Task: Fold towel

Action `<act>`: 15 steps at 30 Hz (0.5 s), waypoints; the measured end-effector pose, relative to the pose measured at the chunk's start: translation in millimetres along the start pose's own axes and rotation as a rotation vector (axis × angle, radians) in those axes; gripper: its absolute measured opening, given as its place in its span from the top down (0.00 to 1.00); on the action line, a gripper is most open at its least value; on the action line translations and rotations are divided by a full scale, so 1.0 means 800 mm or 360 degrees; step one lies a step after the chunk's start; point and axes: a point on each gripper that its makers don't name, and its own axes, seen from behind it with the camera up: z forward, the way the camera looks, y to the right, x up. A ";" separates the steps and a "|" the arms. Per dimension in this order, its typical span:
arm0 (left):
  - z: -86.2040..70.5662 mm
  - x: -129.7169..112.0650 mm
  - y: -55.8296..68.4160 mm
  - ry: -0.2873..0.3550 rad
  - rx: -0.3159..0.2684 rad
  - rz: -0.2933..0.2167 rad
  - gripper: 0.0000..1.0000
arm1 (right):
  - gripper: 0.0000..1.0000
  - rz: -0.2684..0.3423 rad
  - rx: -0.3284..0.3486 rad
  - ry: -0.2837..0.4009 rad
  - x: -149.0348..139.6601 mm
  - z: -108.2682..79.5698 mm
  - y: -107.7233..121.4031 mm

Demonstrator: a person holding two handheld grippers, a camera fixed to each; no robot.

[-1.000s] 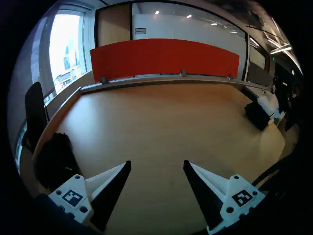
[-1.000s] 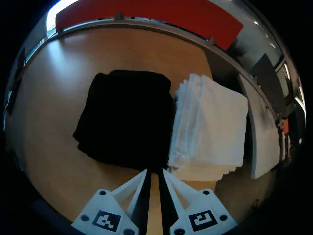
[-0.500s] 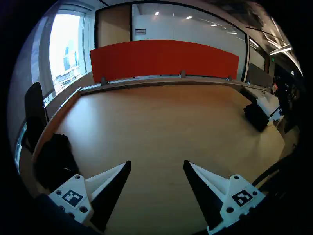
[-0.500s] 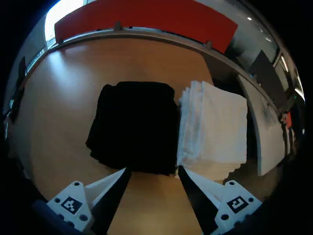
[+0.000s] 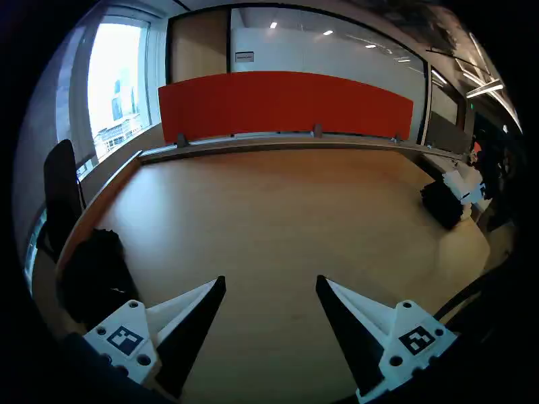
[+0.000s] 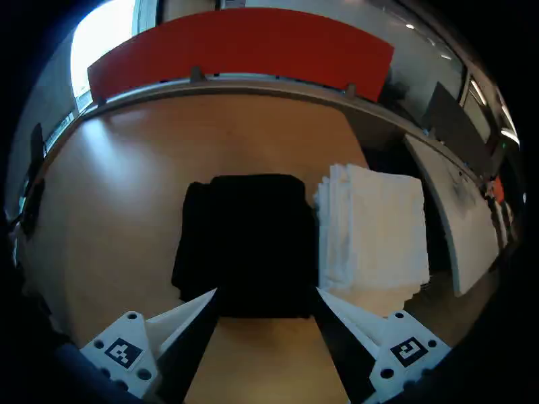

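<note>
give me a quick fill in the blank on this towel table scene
In the right gripper view, the stack of folded towels beside the folded black towel is ____. Both rest on a tan table made of ____. The right gripper holds its jaws ____. The long divider panel behind the table is ____.
Missing: white; wood; open; red

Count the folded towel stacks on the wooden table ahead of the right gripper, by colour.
Black folded towel stack: 1
White folded towel stack: 1
Total: 2
</note>
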 end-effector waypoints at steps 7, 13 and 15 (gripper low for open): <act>0.000 0.003 -0.002 0.0008 0.0010 -0.0016 0.00 | 0.07 0.0105 -0.0034 0.0129 0.022 -0.006 -0.007; 0.000 0.004 -0.002 0.0012 0.0014 -0.0027 0.00 | 0.07 0.0189 -0.0078 0.0228 0.037 -0.012 -0.014; -0.001 0.004 -0.003 0.0013 0.0015 -0.0030 0.00 | 0.07 0.0204 -0.0085 0.0248 0.039 -0.013 -0.016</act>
